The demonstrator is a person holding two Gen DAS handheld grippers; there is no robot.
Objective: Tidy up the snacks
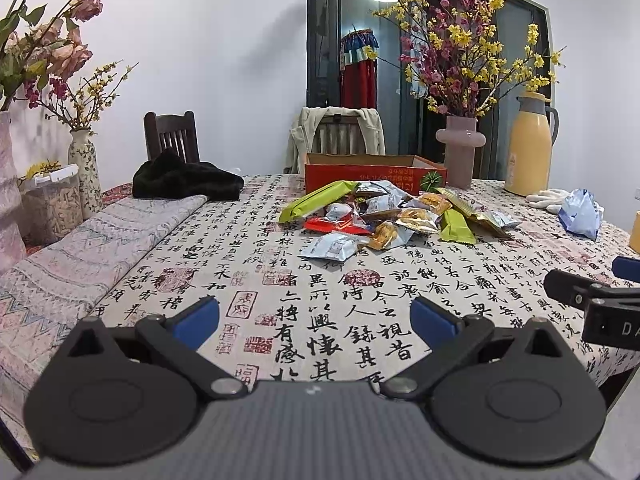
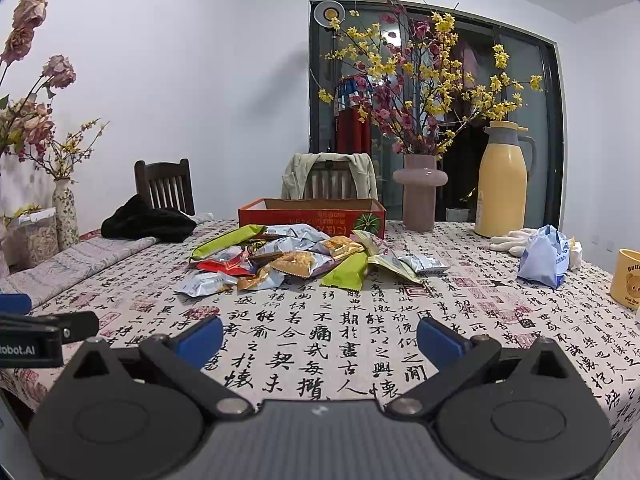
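A loose pile of snack packets (image 1: 384,216) lies mid-table on the calligraphy cloth, also in the right wrist view (image 2: 304,258). It holds green bars, a red packet, pale blue packets and orange ones. Behind it stands an open red cardboard box (image 1: 372,174), also in the right wrist view (image 2: 312,214). My left gripper (image 1: 314,322) is open and empty, well short of the pile. My right gripper (image 2: 320,340) is open and empty, also short of the pile. The right gripper's edge shows in the left wrist view (image 1: 600,304).
A pink vase with flowers (image 2: 420,192), a yellow thermos (image 2: 502,184), white gloves (image 2: 512,240), a blue bag (image 2: 544,258) and a yellow cup (image 2: 628,278) stand at the right. A black cloth (image 1: 184,182), folded fabric (image 1: 100,240) and vases (image 1: 84,168) are at the left. Chairs stand behind.
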